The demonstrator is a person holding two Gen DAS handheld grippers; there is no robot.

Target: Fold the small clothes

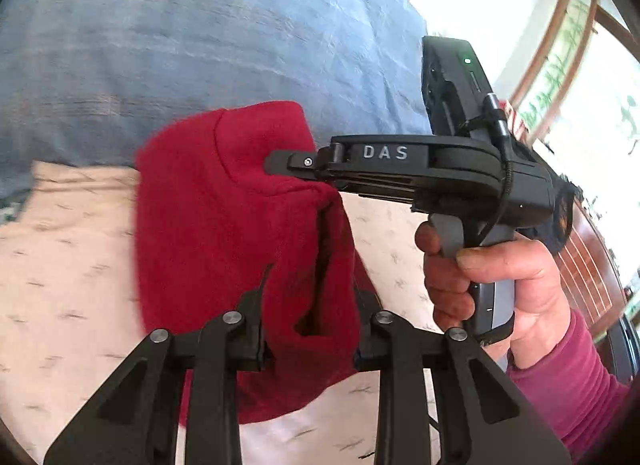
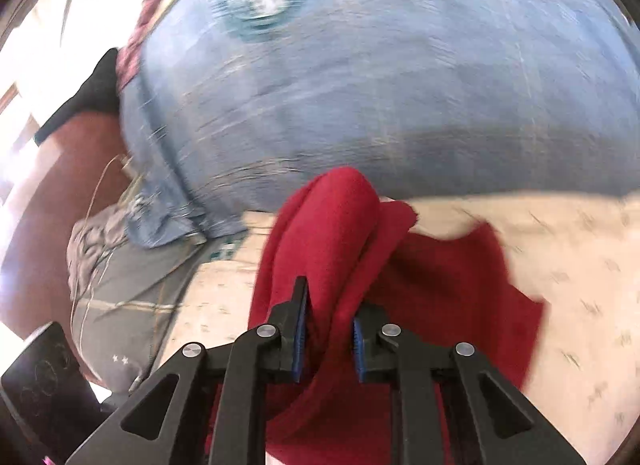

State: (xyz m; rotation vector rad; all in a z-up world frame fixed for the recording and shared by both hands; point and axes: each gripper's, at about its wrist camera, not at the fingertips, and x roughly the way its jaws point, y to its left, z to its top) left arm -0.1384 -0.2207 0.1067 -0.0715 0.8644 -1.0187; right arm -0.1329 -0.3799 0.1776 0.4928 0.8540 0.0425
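**Red garment lifted between both grippers, mid-fold**

Bedding fills the background: a cream sheet (image 1: 60,265) with small dash marks, and behind it a big blue quilt (image 1: 200,45) bunched up high. Both views are smeared with motion blur, so fine detail is poor.

I have the red garment (image 1: 240,225) held off the bed by 2 grips. My left gripper (image 1: 308,329) has its jaws clenched on a thick fold of the cloth near the lower end. My right gripper (image 1: 280,163) comes in from the side, and its jaws pinch the upper edge; the right wrist view confirms it, with the blue pads pressed against a ridge of red fabric (image 2: 332,249). My right hand (image 1: 492,289) squeezes the trigger handle.

I judge this to be the carry-over stage of a fold: the cloth hangs doubled and draped, not yet laid flat. Next I need to bring both grips down together onto the sheet, keep the edges lined up, and only then let go.

No containers show in either view. At the left of the right wrist view lies grey bedding (image 2: 120,285), and a dark device (image 2: 44,377) sits at the lower edge.
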